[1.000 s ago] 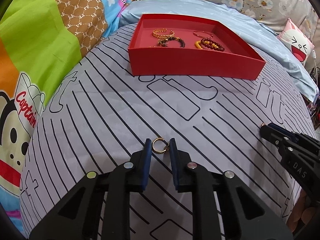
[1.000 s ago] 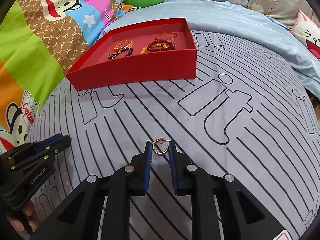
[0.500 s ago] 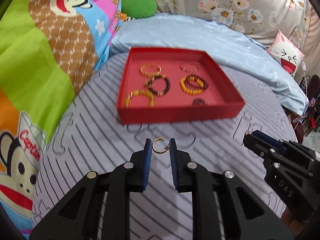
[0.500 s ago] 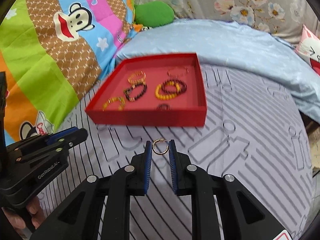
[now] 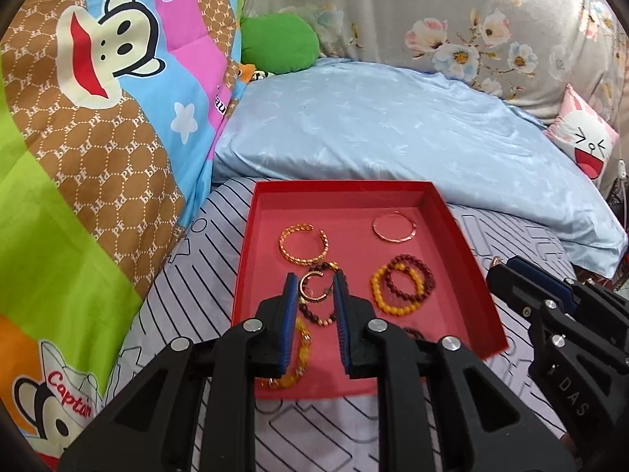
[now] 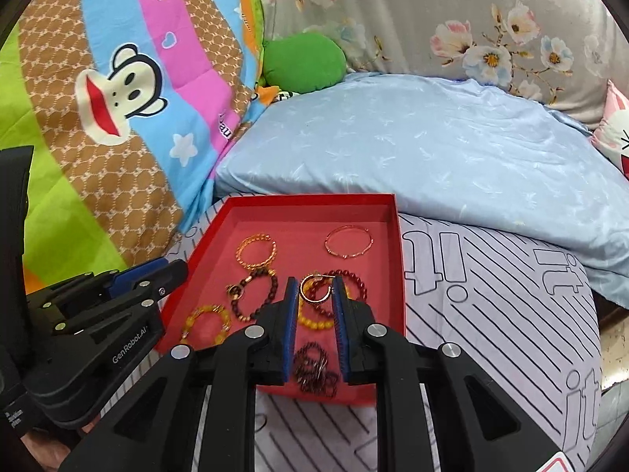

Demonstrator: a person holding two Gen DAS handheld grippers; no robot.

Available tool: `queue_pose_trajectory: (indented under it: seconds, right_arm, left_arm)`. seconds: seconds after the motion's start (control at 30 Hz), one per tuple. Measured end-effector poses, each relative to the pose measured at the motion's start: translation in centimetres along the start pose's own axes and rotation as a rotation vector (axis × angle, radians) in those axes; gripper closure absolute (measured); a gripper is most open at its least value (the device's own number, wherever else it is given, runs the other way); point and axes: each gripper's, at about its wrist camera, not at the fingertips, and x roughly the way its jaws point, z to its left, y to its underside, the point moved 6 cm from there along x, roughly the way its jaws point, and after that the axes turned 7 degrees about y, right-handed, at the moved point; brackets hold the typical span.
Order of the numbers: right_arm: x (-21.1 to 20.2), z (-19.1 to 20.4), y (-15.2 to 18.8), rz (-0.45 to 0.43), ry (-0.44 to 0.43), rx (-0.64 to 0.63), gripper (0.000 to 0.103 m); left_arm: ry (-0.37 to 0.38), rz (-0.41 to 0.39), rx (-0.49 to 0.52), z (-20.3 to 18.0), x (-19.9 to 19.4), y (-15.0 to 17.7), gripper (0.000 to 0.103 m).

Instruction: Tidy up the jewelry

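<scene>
Carrying a small gold hoop earring in each hand, the person has both over the red tray (image 5: 479,275), which sits on the striped sheet of the bed (image 6: 511,295) with its far edge just short of the blue pillow (image 5: 393,126). The left hand-held gripper (image 5: 314,289) is clamped on one gold hoop earring (image 5: 311,288), its blue pads pinching the ring edge to edge; the right hand-held gripper (image 6: 313,291) is clamped the same way on the other hoop earring (image 6: 316,290). Both hoops hang above the tray's middle, over bracelets already lying there: a twisted gold bangle (image 5: 302,244) and a thin rose-gold bangle (image 5: 393,226) toward the far edge, a yellow bead bracelet (image 5: 387,295) overlapping a dark red bead bracelet (image 5: 411,279) toward the right edge, and a dark bead bracelet (image 6: 253,295) left of centre.

The step in hand looks like setting the earrings down as a pair. To do it well, steer for bare pink floor (the strip along the near edge beside the dark chain (image 6: 314,365) seems freest), sink low before releasing so the light hoops do not bounce or roll, and part the pads only slightly. Keep the two hand-held grippers from crowding each other, and avoid snagging a bead strand
</scene>
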Motion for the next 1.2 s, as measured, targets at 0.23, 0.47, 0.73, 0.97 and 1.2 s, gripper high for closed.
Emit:
queue_pose_trajectory:
  seconds: [0.23, 0.47, 0.73, 0.97, 1.2]
  right_arm:
    - [5.1, 0.4, 0.0, 0.068, 0.011, -0.013, 0.087]
    - [7.9, 0.3, 0.5, 0.106, 0.02, -0.015, 0.087]
    - [9.0, 0.0, 0.8, 0.123, 0.022, -0.02, 0.086]
    - [7.1, 0.1, 0.9, 0.078, 0.072, -0.049, 0.057]
    - [3.8, -0.7, 2.0, 0.076, 0.069, 0.006, 0.049]
  left_arm:
    - [-0.035, 0.061, -0.013, 1.2, 4.6, -0.4, 0.085]
    - [-0.054, 0.099, -0.018, 1.6, 7.4, 0.0, 0.085]
    - [-0.072, 0.107, -0.014, 1.3, 8.5, 0.1, 0.085]
    - [-0.119, 0.075, -0.02, 1.3, 7.0, 0.1, 0.047]
    - [-0.124, 0.066, -0.005, 0.6, 3.8, 1.0, 0.042]
